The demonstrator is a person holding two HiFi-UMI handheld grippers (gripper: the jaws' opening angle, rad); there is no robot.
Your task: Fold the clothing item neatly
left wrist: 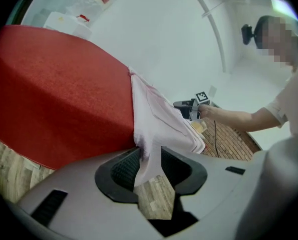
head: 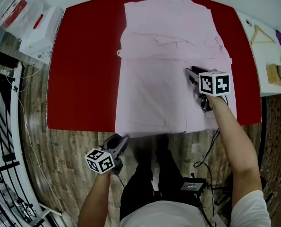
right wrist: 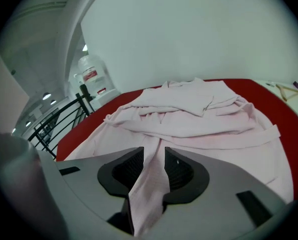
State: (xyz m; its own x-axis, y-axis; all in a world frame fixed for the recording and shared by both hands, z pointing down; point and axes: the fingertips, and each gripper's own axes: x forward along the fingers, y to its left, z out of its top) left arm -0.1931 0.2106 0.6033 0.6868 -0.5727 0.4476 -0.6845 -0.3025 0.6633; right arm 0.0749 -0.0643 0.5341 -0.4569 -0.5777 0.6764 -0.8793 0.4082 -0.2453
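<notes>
A pale pink garment (head: 168,56) lies spread on the red table (head: 83,70), its upper half bunched into folds. My left gripper (head: 123,138) is at the garment's near left corner, which hangs over the table's front edge. In the left gripper view the hem (left wrist: 147,154) hangs loosely between the parted jaws of that gripper (left wrist: 149,159). My right gripper (head: 191,72) rests over the garment's right side. In the right gripper view a fold of pink cloth (right wrist: 151,179) runs through the gap of that gripper (right wrist: 155,156), whose jaws stand apart.
A white box (head: 41,27) and plastic bags sit beyond the table's far left corner. On the right a white side table holds a wooden hanger (head: 260,34). A black railing (head: 3,103) runs along the left. A black device (head: 193,186) with a cable lies on the wooden floor.
</notes>
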